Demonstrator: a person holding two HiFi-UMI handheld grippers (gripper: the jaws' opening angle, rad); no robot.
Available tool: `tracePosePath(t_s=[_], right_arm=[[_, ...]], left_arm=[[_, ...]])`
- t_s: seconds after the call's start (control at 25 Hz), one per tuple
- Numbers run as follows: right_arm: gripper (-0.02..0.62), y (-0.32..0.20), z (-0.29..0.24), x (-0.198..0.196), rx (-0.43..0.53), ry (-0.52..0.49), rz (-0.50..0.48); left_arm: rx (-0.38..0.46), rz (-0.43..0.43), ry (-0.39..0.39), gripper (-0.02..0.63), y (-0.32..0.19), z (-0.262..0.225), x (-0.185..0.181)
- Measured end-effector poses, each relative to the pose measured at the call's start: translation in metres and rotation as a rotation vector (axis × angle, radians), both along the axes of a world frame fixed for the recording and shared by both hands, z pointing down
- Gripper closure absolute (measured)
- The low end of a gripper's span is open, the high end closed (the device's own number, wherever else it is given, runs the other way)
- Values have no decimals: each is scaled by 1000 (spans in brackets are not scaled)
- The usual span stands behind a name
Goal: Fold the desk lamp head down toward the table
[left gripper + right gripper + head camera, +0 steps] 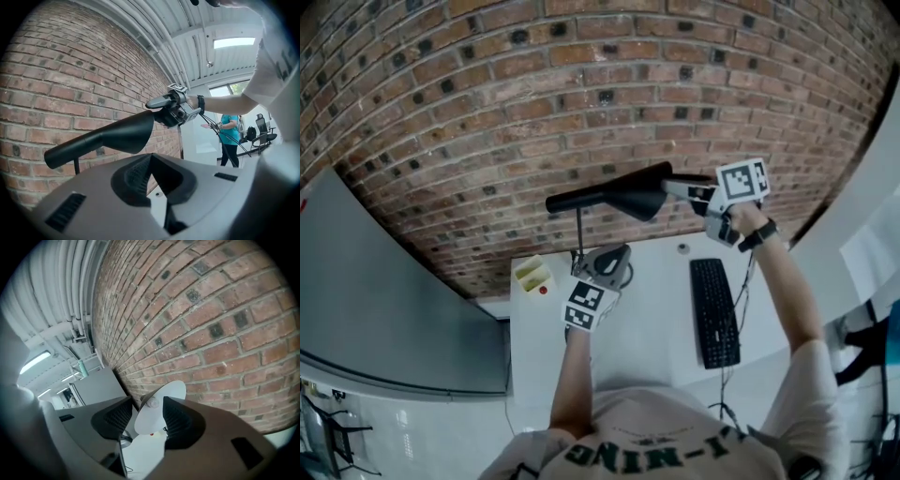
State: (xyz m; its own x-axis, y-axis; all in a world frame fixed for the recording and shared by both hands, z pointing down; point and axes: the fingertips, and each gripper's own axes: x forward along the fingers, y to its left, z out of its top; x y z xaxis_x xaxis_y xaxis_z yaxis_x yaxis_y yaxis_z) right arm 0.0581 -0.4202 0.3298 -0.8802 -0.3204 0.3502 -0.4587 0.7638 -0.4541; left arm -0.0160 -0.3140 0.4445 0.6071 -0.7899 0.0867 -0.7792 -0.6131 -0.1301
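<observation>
The black desk lamp's cone head (619,192) lies about level, high above the white table (656,337), on a thin upright stem (579,230). My right gripper (677,187) is at the wide mouth of the head, open. In the right gripper view the shade's white inside (161,394) shows between and beyond the spread jaws of the right gripper (149,406), and the pads do not press on it. My left gripper (614,258) rests low by the foot of the stem, its tips meeting, with nothing seen between them (151,161). The lamp's base is hidden under it.
A black keyboard (714,312) lies to the right on the table, and a small yellow box (532,275) sits at the back left. The brick wall (581,84) stands right behind the lamp. A grey panel (384,309) is at the left. A person in teal (229,133) stands far off.
</observation>
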Motion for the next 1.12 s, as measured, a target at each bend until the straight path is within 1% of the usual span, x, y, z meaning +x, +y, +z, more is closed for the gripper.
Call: tracePosePath(t_s=[0.12, 0.2, 0.24, 0.4, 0.56, 0.6, 0.68, 0.72, 0.8, 0.84, 1.0, 1.12], right_arm=[[435, -3, 0, 0, -55, 15, 25], [502, -4, 0, -1, -72, 30, 26], [518, -3, -1, -3, -71, 33, 16], [526, -4, -4, -5, -50, 46, -15], [537, -5, -1, -2, -61, 28, -13], [537, -2, -4, -6, -56, 4, -39], [537, 7, -13, -20, -51, -72, -128], [537, 6, -13, -20, -51, -74, -125], [538, -5, -5, -5, -40, -4, -32], [540, -8, -3, -1, -34, 17, -10], [541, -9, 0, 1, -35, 24, -3], [541, -11, 5, 6, -30, 46, 19]], left_arm=[[-6, 11, 9, 606, -1, -1, 4], [-10, 16, 14, 606, 0, 0, 6], [-11, 19, 16, 606, 0, 0, 7], [-25, 17, 27, 606, -1, 3, 6], [-64, 16, 82, 606, 1, 5, 5], [-74, 9, 94, 606, 1, 3, 3], [-86, -4, 110, 606, -1, 1, 1], [-86, -8, 116, 606, -1, 1, 0], [-82, -11, 126, 606, -1, 2, 0], [-81, -11, 130, 606, -1, 2, -1], [-80, -10, 148, 606, -1, 3, -4], [-83, -8, 158, 606, -1, 3, -7]])
